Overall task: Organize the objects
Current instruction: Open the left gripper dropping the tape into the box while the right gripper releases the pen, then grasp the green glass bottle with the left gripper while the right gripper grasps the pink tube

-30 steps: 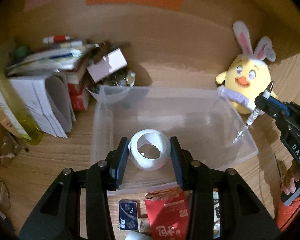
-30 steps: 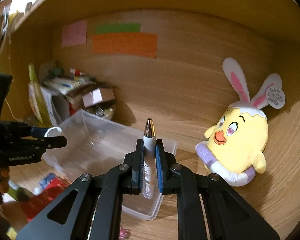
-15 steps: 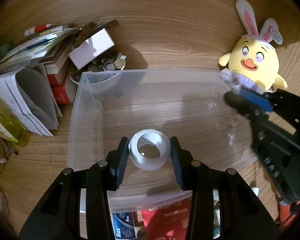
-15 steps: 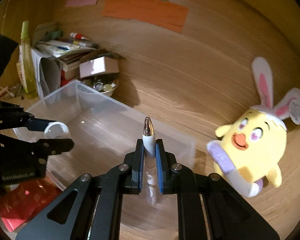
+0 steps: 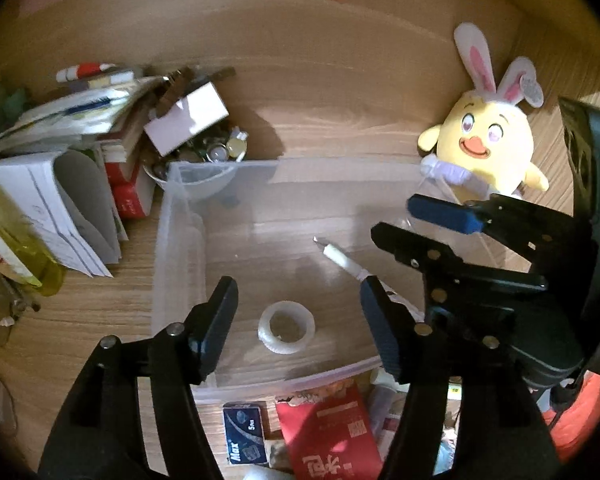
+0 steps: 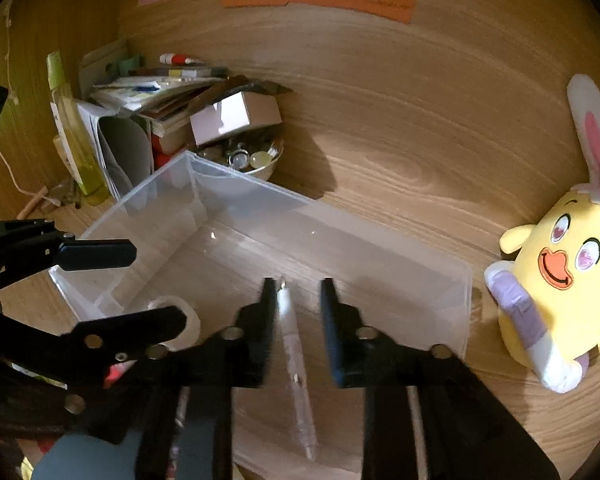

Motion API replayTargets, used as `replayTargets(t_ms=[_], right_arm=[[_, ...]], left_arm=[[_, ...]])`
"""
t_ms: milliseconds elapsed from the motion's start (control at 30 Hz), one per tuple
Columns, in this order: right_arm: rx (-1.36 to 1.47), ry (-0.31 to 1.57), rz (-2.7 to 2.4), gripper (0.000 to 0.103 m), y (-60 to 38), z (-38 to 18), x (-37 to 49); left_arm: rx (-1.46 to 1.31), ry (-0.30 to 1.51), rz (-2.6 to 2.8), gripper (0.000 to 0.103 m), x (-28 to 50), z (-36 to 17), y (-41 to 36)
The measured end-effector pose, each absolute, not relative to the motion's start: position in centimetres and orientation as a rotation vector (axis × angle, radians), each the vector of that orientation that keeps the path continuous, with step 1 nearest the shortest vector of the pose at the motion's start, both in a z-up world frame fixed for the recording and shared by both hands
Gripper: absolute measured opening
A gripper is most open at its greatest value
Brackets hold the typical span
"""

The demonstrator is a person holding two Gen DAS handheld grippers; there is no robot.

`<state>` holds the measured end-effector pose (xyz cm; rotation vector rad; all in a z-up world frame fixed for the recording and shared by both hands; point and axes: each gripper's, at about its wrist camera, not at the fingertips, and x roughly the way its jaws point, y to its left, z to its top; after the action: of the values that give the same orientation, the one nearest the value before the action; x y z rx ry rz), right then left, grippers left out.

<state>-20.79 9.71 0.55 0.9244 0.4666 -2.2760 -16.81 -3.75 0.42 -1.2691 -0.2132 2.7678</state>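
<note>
Both hand-held grippers hang spread over the clear plastic bin (image 5: pixel 180 216), nothing between their fingers: the left hand-held gripper (image 5: pixel 296 316) at the bottom centre of its view, the right hand-held gripper (image 6: pixel 296 312) at the bottom centre of its own. Directly under the left one, a roll of white tape (image 5: pixel 286 327) lies flat on the bin floor, lower centre of the frame. A white pen (image 6: pixel 296 368) lies lengthwise on the bin floor below the right one, tip pointing toward the upper part of the frame. Judging by this, the dropping-off step looks finished for these two items. Loose things wait on the table at the lower edge of the left view, just outside the bin's near wall: a small blue Max box (image 5: pixel 246 432) and a red packet (image 5: pixel 332 432). The next move probably calls for lifting clear of the bin walls and reaching down to one of those. A yellow chick plush (image 6: pixel 560 280) sits beside the bin at right.
</note>
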Motion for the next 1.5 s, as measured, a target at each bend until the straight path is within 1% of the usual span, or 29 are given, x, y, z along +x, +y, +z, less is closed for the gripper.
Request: replayTargets(t_ms=[33, 67, 200, 300, 367, 433, 467, 667, 767, 900, 1067, 1267, 1500], right_arm=[[0.914, 0.457, -2.281, 0.038, 9.9, 0.8, -20.6], [0.903, 0.447, -2.289, 0.04, 10.2, 1.2, -20.4], [0.88, 0.406, -2.303, 0.045, 11.2, 2.4, -19.8], [0.847, 0.394, -2.329, 0.056, 12.2, 3.3, -19.0], [0.818, 0.392, -2.352, 0.07, 12.9, 3.8, -18.2], [0.8, 0.37, -2.358, 0.079, 13.8, 4.4, -17.4], [0.795, 0.353, -2.356, 0.082, 14.2, 4.6, -17.0], [0.779, 0.318, -2.405, 0.083, 15.9, 4.8, -14.9], [0.751, 0.3, -2.443, 0.083, 16.9, 4.7, -13.4], [0.759, 0.257, -2.447, 0.084, 17.9, 4.1, -12.0], [0.854, 0.167, -2.445, 0.084, 19.9, 2.3, -11.6], [1.035, 0.066, -2.434, 0.084, 22.9, -1.0, -12.1], [1.141, 0.05, -2.441, 0.084, 24.5, -3.3, -11.6]], left_arm=[[-1.259, -0.216, 2.775, 0.068, -16.7, 0.6, -3.8], [-1.244, -0.22, 2.787, 0.069, -16.3, 1.0, -3.9], [-1.21, -0.23, 2.805, 0.074, -15.3, 2.0, -4.2], [-1.184, -0.241, 2.814, 0.081, -14.2, 2.6, -4.3], [-1.175, -0.241, 2.819, 0.087, -13.4, 2.8, -4.4], [-1.172, -0.236, 2.824, 0.09, -12.5, 2.8, -4.5], [-1.172, -0.232, 2.825, 0.09, -12.0, 2.7, -4.5], [-1.191, -0.19, 2.83, 0.09, -9.3, 1.9, -4.5], [-1.196, -0.173, 2.839, 0.094, -8.1, 1.5, -4.7], [-1.233, -0.193, 2.831, 0.094, -6.6, 0.5, -5.6], [-1.28, -0.193, 2.861, 0.094, -4.8, -1.0, -7.0], [-1.316, -0.203, 2.886, 0.094, -3.0, -2.5, -7.8], [-1.339, -0.241, 2.919, 0.094, -1.0, -3.9, -8.7]])
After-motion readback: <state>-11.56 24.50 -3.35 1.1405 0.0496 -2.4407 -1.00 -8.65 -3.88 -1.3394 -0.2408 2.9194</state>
